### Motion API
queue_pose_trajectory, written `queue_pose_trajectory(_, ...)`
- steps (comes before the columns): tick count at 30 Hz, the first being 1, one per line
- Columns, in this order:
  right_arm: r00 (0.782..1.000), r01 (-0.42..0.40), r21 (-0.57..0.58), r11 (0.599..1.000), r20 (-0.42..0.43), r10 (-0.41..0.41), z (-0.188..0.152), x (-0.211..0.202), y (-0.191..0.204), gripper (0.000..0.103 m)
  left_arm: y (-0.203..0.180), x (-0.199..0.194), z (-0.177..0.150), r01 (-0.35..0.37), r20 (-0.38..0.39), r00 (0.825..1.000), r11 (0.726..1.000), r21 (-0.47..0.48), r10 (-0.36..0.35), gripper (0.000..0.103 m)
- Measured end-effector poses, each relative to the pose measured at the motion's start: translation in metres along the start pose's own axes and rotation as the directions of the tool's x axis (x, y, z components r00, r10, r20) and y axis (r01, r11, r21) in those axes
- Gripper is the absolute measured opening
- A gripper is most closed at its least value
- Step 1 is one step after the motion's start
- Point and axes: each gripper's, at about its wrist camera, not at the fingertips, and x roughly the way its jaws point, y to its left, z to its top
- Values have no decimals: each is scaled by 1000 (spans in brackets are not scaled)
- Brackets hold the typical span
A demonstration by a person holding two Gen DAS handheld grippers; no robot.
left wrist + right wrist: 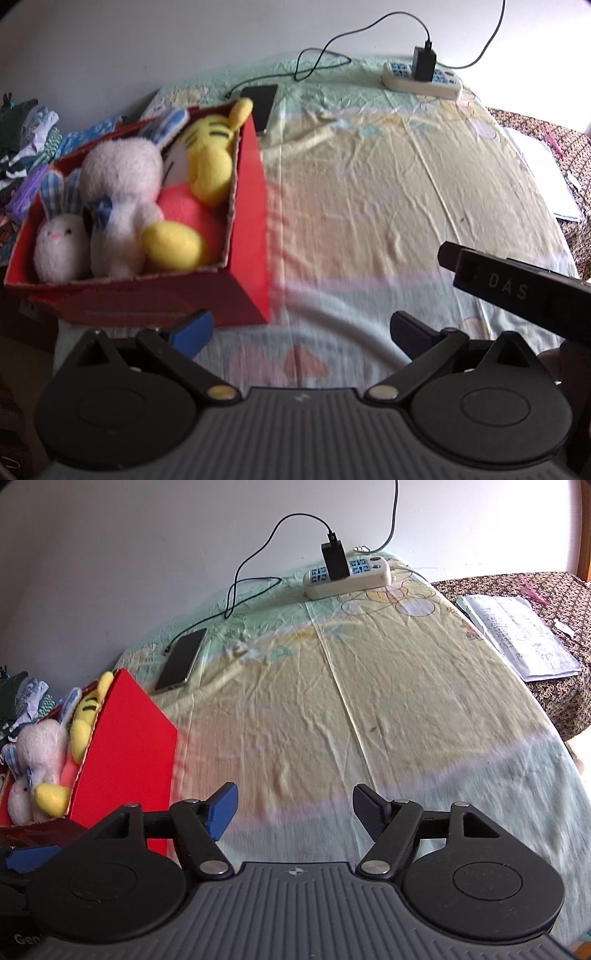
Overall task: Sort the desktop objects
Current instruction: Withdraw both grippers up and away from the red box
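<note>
A red cardboard box (251, 229) stands at the left of the cloth-covered table and holds plush toys: a small white rabbit (61, 245), a bigger white rabbit (122, 184), a yellow striped toy (210, 162) and a pink and yellow one (181, 232). The same box (129, 738) shows at the left of the right wrist view. My left gripper (299, 332) hovers open just right of the box's near corner, nothing between its fingers. My right gripper (293, 814) is open too, empty, over bare cloth; part of it (517, 291) shows in the left wrist view.
A black phone (181, 659) on a cable lies behind the box. A white power strip (347, 578) with a black charger sits at the far edge by the wall. Papers (517, 635) rest on a patterned surface to the right. Folded clothes (26, 140) pile up left of the box.
</note>
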Motion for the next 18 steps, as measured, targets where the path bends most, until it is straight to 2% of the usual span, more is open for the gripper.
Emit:
queue_pose_trajectory(9, 998, 55, 3, 998, -12, -55, -12, -3, 20, 76, 22, 17, -8, 7, -73, 997, 1000, 20, -6, 102)
queue_pose_trajectory(18, 997, 73, -46, 996, -20, -74, -30, -8, 61, 77, 62, 19, -18, 16, -98, 995, 1000, 10, -15, 102)
